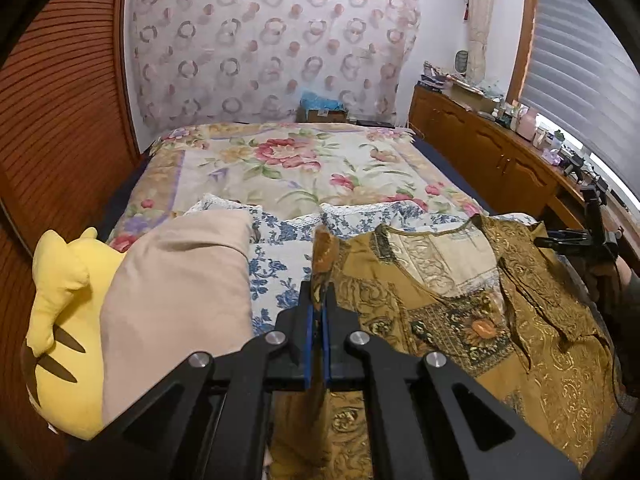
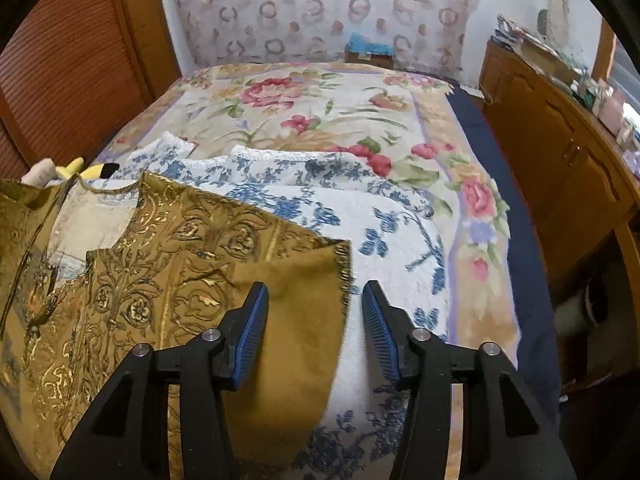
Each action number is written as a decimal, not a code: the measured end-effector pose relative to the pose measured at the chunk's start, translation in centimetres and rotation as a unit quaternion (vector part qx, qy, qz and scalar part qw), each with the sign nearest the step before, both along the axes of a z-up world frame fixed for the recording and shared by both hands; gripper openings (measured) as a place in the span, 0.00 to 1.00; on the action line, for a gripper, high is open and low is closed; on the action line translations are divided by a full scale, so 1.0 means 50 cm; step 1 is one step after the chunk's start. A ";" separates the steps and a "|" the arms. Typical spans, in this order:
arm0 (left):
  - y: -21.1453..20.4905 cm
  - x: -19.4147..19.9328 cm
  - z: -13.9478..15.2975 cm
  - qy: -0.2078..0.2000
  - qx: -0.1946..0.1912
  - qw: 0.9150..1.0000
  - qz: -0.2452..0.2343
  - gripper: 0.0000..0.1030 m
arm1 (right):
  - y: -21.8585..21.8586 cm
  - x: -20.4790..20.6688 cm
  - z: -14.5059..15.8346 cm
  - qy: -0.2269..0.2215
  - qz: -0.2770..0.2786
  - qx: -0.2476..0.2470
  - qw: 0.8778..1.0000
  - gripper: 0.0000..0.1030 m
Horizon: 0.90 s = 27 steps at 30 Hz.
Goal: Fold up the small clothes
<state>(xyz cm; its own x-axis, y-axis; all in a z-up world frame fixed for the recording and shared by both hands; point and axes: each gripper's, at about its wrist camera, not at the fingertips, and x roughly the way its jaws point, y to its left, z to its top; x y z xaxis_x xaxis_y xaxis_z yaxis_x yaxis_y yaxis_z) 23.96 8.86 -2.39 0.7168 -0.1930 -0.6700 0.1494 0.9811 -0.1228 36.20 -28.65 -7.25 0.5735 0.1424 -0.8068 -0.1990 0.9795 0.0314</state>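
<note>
A mustard-gold shirt (image 1: 480,320) with ornate brown and gold print lies spread on a blue-and-white floral cloth (image 1: 276,268) on the bed. My left gripper (image 1: 319,292) is shut on a raised fold at the shirt's left edge, and fabric sticks up between the blue pads. In the right wrist view the shirt (image 2: 180,260) fills the lower left. Its sleeve end lies under my right gripper (image 2: 315,286), which stands open, the pads clear of the cloth. The right gripper (image 1: 592,236) also shows at the left wrist view's far right.
A yellow plush toy (image 1: 60,300) and a beige pillow (image 1: 172,292) sit at the bed's left. The flowered bedspread (image 2: 320,108) stretches to the far wall. A cluttered wooden cabinet (image 1: 500,148) runs along the right, with a slatted wooden door (image 1: 60,120) on the left.
</note>
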 end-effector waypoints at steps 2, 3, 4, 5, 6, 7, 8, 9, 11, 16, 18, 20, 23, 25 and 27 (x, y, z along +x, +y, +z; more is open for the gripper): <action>-0.004 -0.011 0.002 -0.003 -0.003 1.000 -0.002 0.01 | 0.009 -0.004 0.002 0.000 0.009 0.005 1.000 0.16; -0.007 -0.017 0.005 -0.006 -0.005 1.000 -0.003 0.01 | 0.014 -0.008 0.004 -0.001 0.019 0.009 1.000 0.04; -0.010 -0.026 0.009 -0.009 -0.008 1.000 -0.006 0.01 | 0.017 -0.016 0.010 -0.006 0.029 0.022 0.999 0.04; -0.012 -0.034 0.014 -0.013 -0.010 1.000 -0.007 0.01 | 0.019 -0.029 0.022 -0.017 0.032 0.036 0.999 0.04; -0.014 -0.044 0.019 -0.017 -0.012 1.000 -0.009 0.01 | 0.024 -0.040 0.030 -0.023 0.035 0.041 0.998 0.03; -0.016 -0.054 0.023 -0.021 -0.013 1.000 -0.011 0.00 | 0.032 -0.061 0.048 -0.040 0.044 0.051 0.997 0.03; -0.019 -0.064 0.030 -0.026 -0.013 1.000 -0.013 0.00 | 0.037 -0.074 0.061 -0.050 0.049 0.055 0.996 0.03; -0.021 -0.072 0.035 -0.029 -0.012 0.999 -0.014 0.00 | 0.042 -0.092 0.078 -0.062 0.054 0.058 0.995 0.03; -0.028 -0.097 0.048 -0.039 -0.010 0.999 -0.019 0.00 | 0.050 -0.119 0.107 -0.079 0.059 0.061 0.993 0.02; -0.032 -0.160 0.076 -0.066 -0.011 0.997 -0.024 0.00 | 0.064 -0.204 0.177 -0.125 0.071 0.069 0.987 0.02; -0.028 -0.186 0.083 -0.075 -0.011 0.997 -0.023 0.00 | 0.066 -0.238 0.193 -0.140 0.073 0.071 0.985 0.02; -0.023 -0.214 0.086 -0.083 -0.013 0.996 -0.022 0.00 | 0.069 -0.277 0.209 -0.155 0.076 0.072 0.982 0.02; -0.017 -0.257 0.087 -0.095 -0.011 0.995 -0.021 0.00 | 0.068 -0.327 0.222 -0.172 0.080 0.071 0.979 0.02; -0.013 -0.285 0.088 -0.100 -0.007 0.995 -0.020 0.00 | 0.064 -0.365 0.222 -0.179 0.082 0.071 0.978 0.02; -0.004 -0.320 0.088 -0.107 -0.006 0.994 -0.018 0.00 | 0.063 -0.408 0.220 -0.184 0.085 0.072 0.977 0.01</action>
<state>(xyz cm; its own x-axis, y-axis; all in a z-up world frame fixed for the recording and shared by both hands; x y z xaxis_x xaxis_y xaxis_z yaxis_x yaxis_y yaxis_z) 7.97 8.65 2.04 0.8349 -0.2290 -0.5005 0.2088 0.9731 -0.0971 15.80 -25.48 3.76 0.7785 0.3585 -0.5152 -0.3828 0.9217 0.0629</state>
